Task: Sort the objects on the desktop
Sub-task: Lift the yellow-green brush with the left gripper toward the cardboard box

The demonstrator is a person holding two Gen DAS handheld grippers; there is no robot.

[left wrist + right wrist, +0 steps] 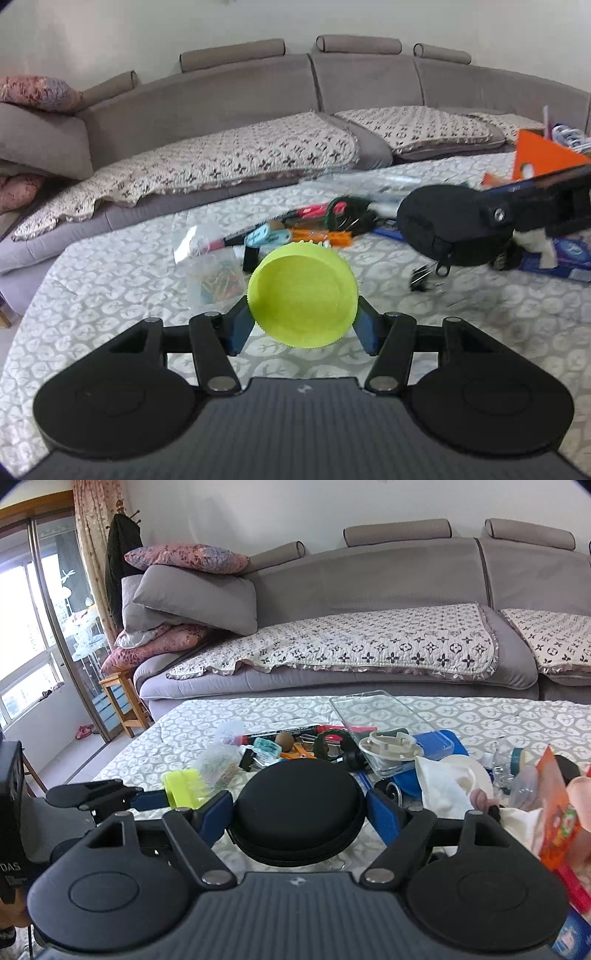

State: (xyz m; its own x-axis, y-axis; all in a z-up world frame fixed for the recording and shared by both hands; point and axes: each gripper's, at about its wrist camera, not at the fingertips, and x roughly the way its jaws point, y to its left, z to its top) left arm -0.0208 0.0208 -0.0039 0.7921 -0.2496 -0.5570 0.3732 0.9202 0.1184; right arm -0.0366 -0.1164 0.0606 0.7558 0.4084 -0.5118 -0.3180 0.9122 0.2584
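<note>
A long grey fabric sofa [369,590] with patterned quilted covers curves behind the surface [110,288], which is spread with a pale quilted cloth printed in leaf-like medallions. On it lies a heap of small desktop objects [317,221]: pens, clips and a clear bag of coloured bits, blurred and hard to tell apart. At the far right an orange carton [535,155] is cut off by the frame edge.

The right hand-held gripper [299,808] stands wide, its blue pads pressed on either side of a round black zippered case [299,812] with a smooth fabric shell, lifted clear of the cloth; the case's lower edge is hidden behind the gripper body.

The left hand-held gripper [303,317] is about half closed, clamping a lime-green plastic lid [303,295] with a ribbed rim, its hollow side facing the camera, held above the surface near the heap.
</note>
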